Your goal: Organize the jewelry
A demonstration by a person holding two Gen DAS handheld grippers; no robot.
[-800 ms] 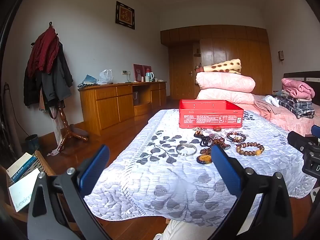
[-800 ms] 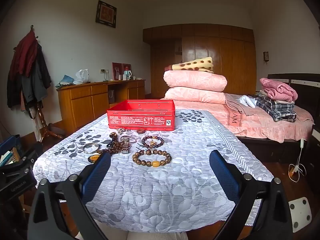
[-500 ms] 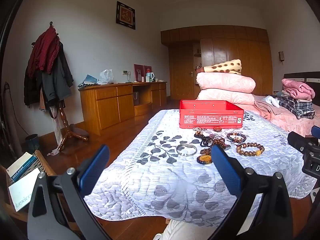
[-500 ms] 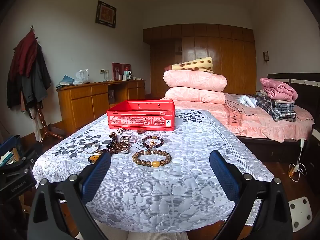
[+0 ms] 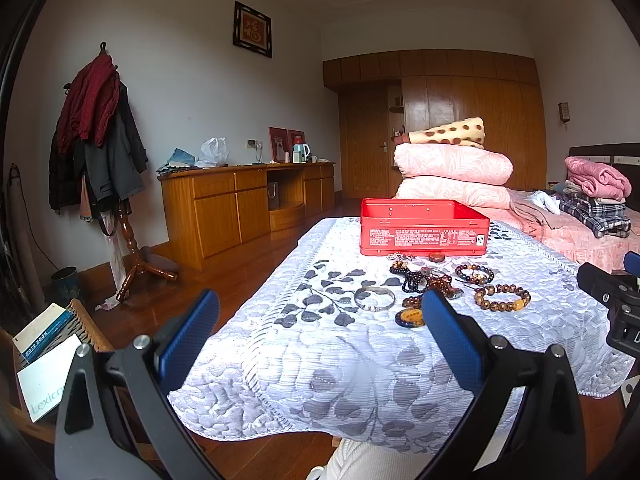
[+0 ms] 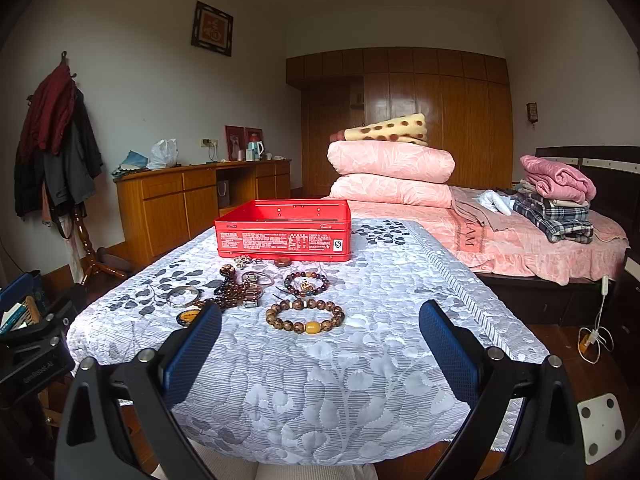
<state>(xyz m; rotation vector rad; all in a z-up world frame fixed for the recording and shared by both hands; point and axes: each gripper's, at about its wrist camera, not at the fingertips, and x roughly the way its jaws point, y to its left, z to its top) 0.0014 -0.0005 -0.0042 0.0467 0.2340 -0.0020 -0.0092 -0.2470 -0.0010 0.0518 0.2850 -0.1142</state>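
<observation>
The left hand-held gripper (image 5: 320, 332) hangs at the near edge of the bench (image 5: 360, 360), its blue pads spread wide with nothing between them. The right hand-held gripper (image 6: 320, 334) is likewise wide open and empty, low at 6 o'clock in its own view.

On the grey leaf-patterned cloth, a red tin box (image 6: 284, 230) stands open toward 12 o'clock. The jewelry lies just in front of it, apart from both grippers. A large brown bead bracelet (image 6: 305, 315) with one amber bead is nearest the right gripper. Beyond it, toward 12 o'clock, lies a smaller dark bead bracelet (image 6: 307, 283). At 10 o'clock from the large bracelet sits a tangle of dark beads and what may be a metal watch band (image 6: 240, 290), too knotted to sort out. A silver bangle (image 5: 374, 298) lies at its left edge, with a round amber pendant (image 5: 409, 317) just nearer.

A small reddish stone (image 6: 283, 262) rests close against the box front.
</observation>
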